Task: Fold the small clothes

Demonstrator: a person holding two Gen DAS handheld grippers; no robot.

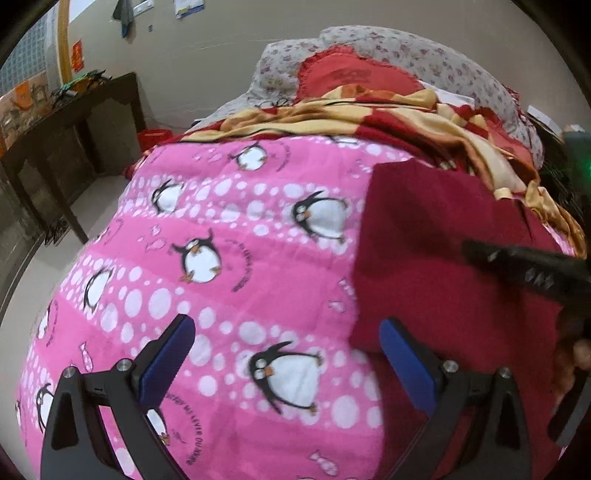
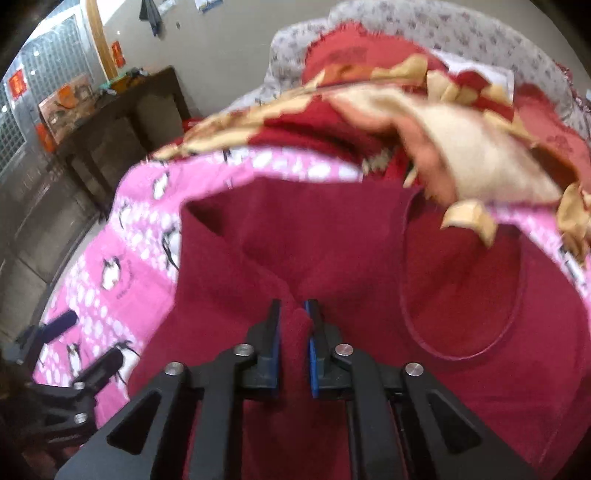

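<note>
Right gripper: fingers pinch a raised fold of the dark red garment.
Left gripper: fingers spread wide, holding nothing; garment edge beside its right finger.
Underneath: pink penguin quilt.

The only lettering is on the pink quilt: curved dark print arcs beside the penguins, and near the bottom edge one arc seems to read "IN LEVER DU…", upside down and too blurred to be sure of. The red cushion carries a dark stamped mark that cannot be read. The red sign and the wall papers are too small to make out.
</note>
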